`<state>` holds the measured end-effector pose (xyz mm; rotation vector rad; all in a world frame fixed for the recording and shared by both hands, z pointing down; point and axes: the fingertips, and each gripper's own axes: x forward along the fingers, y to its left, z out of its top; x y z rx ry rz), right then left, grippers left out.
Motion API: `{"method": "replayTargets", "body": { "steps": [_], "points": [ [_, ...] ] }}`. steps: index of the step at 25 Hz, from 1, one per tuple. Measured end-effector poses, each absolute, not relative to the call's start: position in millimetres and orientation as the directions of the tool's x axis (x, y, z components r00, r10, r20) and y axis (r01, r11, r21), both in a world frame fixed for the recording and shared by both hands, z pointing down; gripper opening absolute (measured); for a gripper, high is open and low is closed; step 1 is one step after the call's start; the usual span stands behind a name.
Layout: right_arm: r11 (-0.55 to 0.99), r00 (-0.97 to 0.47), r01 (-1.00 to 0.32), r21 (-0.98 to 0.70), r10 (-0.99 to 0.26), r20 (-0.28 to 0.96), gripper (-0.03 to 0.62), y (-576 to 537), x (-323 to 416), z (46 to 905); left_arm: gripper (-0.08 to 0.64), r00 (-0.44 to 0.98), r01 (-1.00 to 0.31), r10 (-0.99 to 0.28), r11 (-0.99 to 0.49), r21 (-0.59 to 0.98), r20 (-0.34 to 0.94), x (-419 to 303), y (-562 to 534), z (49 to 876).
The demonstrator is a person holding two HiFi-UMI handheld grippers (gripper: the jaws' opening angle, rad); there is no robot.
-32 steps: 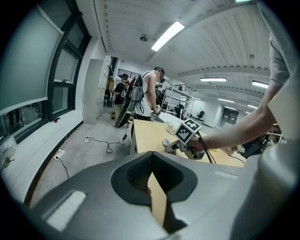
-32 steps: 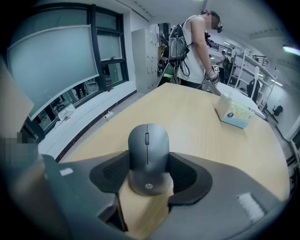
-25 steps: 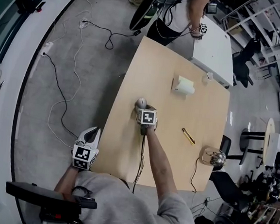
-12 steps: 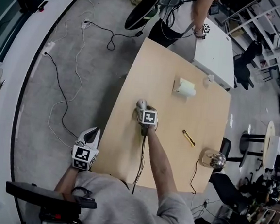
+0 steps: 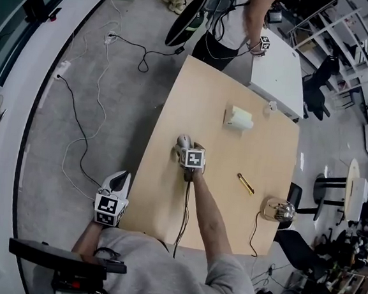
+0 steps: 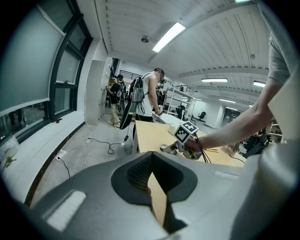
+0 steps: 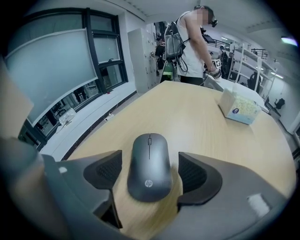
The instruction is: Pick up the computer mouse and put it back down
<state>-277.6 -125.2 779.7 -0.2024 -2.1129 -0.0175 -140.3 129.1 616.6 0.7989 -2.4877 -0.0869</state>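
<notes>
Gently now: draw your right tongs [image 7: 149,174] back crookedly and a pad could, I'd judge, clip the dark grey oval computer mouse [image 7: 149,161] and skid it off toward the near left edge of the pale wooden counter [image 7: 197,122]. Those tongs have just been opening and stand wide, pads clear of the mouse, which lies flat between them on the counter. Your left tongs [image 6: 151,168] are closed together on nothing, held off the counter's near left corner.

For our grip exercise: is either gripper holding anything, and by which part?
Nothing is held. The right gripper has just been opening its jaws; the mouse lies free between them on the table. Left gripper: empty.
</notes>
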Motion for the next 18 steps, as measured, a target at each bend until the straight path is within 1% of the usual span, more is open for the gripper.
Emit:
{"method": "replayTargets", "body": {
  "steps": [2, 5, 8, 9, 11, 18],
  "points": [
    [0.986, -0.529, 0.159, -0.055, 0.132, 0.839, 0.392, -126, -278, 772, 0.018, -0.691, -0.528, -0.562, 0.822, 0.213, 0.456, -139, 128, 616],
    [0.985, -0.542, 0.162, -0.066, 0.145, 0.828, 0.393, -126, -281, 770, 0.018, -0.687, -0.534, -0.567, 0.818, 0.214, 0.453, -140, 124, 616],
    [0.980, -0.563, 0.181, -0.085, 0.174, 0.808, 0.375, -122, -280, 764, 0.018, -0.683, -0.542, -0.575, 0.812, 0.215, 0.449, -137, 121, 616],
    [0.979, -0.563, 0.184, -0.090, 0.180, 0.806, 0.359, -120, -277, 760, 0.018, -0.682, -0.543, -0.577, 0.811, 0.216, 0.449, -135, 120, 615],
    [0.977, -0.572, 0.183, -0.107, 0.194, 0.797, 0.309, -117, -273, 755, 0.018, -0.681, -0.547, -0.580, 0.809, 0.216, 0.447, -133, 119, 613],
    [0.983, -0.629, 0.129, -0.128, 0.181, 0.756, 0.181, -123, -262, 733, 0.018, -0.673, -0.584, -0.610, 0.785, 0.207, 0.417, -131, 106, 605]
  ]
}}
